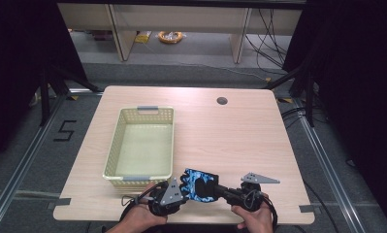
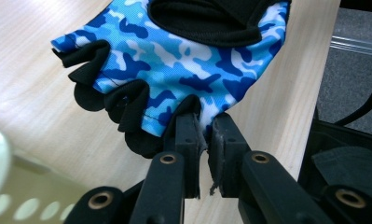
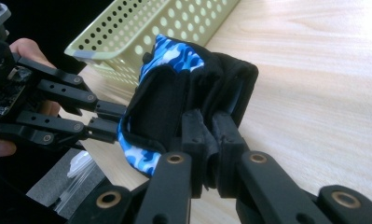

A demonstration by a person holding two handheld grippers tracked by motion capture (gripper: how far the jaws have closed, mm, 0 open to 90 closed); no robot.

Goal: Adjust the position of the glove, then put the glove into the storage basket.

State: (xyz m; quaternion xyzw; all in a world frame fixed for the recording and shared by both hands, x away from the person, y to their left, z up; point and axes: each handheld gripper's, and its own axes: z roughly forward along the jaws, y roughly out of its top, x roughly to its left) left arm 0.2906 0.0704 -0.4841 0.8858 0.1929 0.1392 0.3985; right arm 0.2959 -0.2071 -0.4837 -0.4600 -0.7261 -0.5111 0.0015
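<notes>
A fingerless glove [image 1: 197,183] in blue camouflage with black trim hangs between my two grippers just above the table's near edge. My left gripper [image 1: 181,187] is shut on the glove's [image 2: 174,65] finger-side edge, pinching the fabric between its pads. My right gripper [image 1: 214,188] is shut on the black cuff end of the glove [image 3: 183,93], with cloth squeezed between its jaws. In the right gripper view the left gripper [image 3: 120,122] reaches in from the left and grips the blue rim. A hand holds each gripper at the bottom of the high view.
A pale green perforated basket [image 1: 114,145] with nothing in it stands on the left half of the wooden table [image 1: 230,136], its near end close to my left gripper. A round cable hole [image 1: 222,101] lies at the far right. Shelving stands beyond the table.
</notes>
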